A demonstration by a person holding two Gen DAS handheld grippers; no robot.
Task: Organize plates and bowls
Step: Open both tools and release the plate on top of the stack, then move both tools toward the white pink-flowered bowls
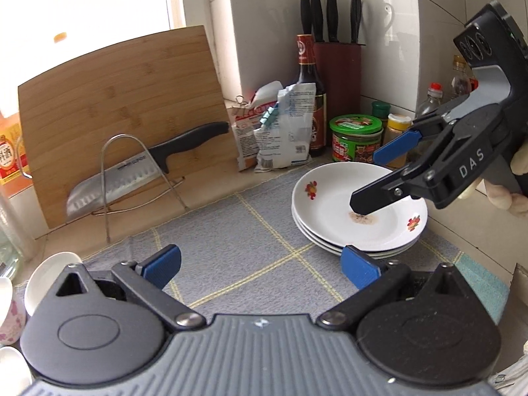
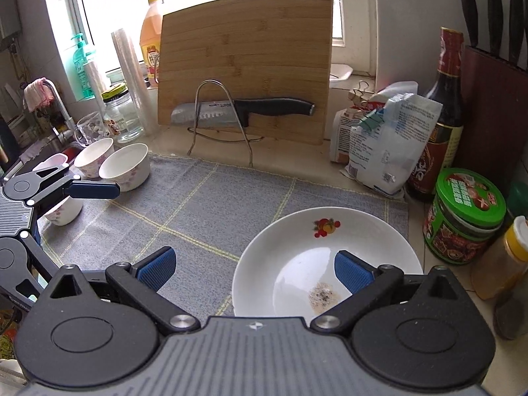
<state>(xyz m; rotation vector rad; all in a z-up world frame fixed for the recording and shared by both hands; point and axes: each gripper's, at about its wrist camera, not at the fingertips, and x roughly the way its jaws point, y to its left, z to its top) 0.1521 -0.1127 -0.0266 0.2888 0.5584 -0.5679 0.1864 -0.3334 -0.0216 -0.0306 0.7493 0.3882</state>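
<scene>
A stack of white plates with flower prints [image 1: 333,211] sits on a grey checked mat [image 1: 231,237]; the top plate [image 2: 297,247] has a patch of brown crumbs. My right gripper [image 2: 254,269] is open and empty, hovering over the stack's left rim; it shows in the left wrist view [image 1: 376,178]. My left gripper [image 1: 260,265] is open and empty over the mat, left of the stack; it shows at the left edge of the right wrist view [image 2: 95,188]. Several white bowls with pink flowers [image 2: 125,165] stand at the mat's left end, and show in the left wrist view [image 1: 46,280].
A bamboo cutting board [image 1: 122,112] leans on the wall with a knife [image 1: 148,171] in a wire rack. Salt bags [image 1: 280,128], a soy sauce bottle [image 1: 308,89], a green-lidded jar [image 1: 356,138] and a knife block [image 1: 336,76] crowd the corner behind the plates. A sink tap [image 2: 56,105] is far left.
</scene>
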